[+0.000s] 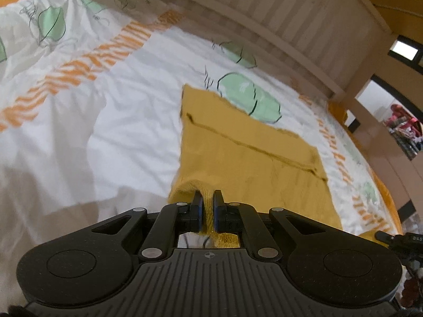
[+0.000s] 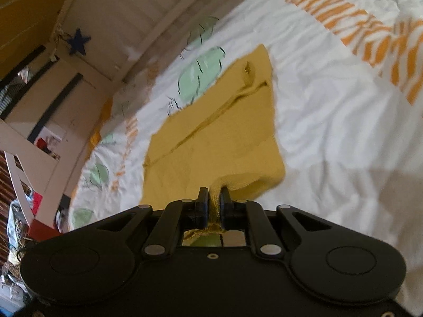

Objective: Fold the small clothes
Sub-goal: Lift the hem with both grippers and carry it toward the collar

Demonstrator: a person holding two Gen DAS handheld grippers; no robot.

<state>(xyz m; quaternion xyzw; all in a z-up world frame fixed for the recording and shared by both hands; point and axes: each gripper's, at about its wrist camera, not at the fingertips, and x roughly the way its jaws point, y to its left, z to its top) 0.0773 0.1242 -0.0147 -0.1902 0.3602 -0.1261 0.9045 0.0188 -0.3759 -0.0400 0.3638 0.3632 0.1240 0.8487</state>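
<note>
Your left gripper is clamped on a bunched near corner of the yellow garment, and your right gripper is pinched tight on the other near corner of the same cloth, each with fabric squeezed between its closed fingers. Beyond your fingertips the garment slopes down and spreads flat on the white bedsheet with its orange stripes and green shapes. Farther off, a pale slatted bed rail runs along the sheet's far edge.
</note>
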